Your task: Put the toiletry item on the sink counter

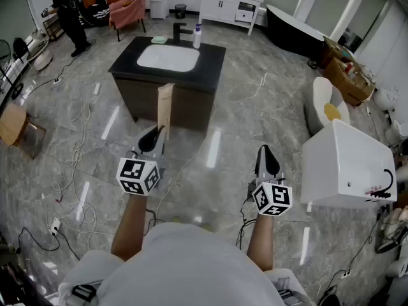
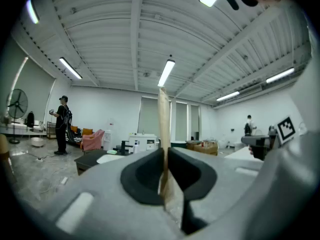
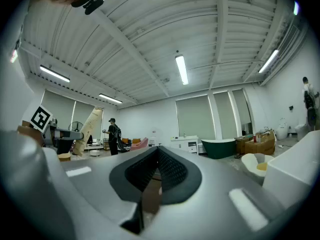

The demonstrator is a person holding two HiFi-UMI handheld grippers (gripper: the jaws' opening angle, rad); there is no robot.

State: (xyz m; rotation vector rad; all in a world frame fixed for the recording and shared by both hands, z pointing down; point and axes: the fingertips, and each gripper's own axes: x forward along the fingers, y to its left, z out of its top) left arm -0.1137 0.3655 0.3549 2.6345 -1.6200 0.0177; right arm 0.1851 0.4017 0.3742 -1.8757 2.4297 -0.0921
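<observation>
**Tan packet in your left gripper, short of the counter**

Your left gripper is clamped on a flat tan toiletry packet. The packet stands upright above the jaws, in the air over the floor. The black sink counter lies ahead, apart from it, with a white bottle beside the faucet. Your right gripper has its jaws pressed together with nothing between them.

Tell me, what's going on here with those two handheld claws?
A person stands back from the sink counter, holding a gripper in each hand. The left gripper is clamped on a flat tan toiletry item, held upright. The right gripper is shut and empty. The toiletry item is not yet on the sink counter.
</observation>
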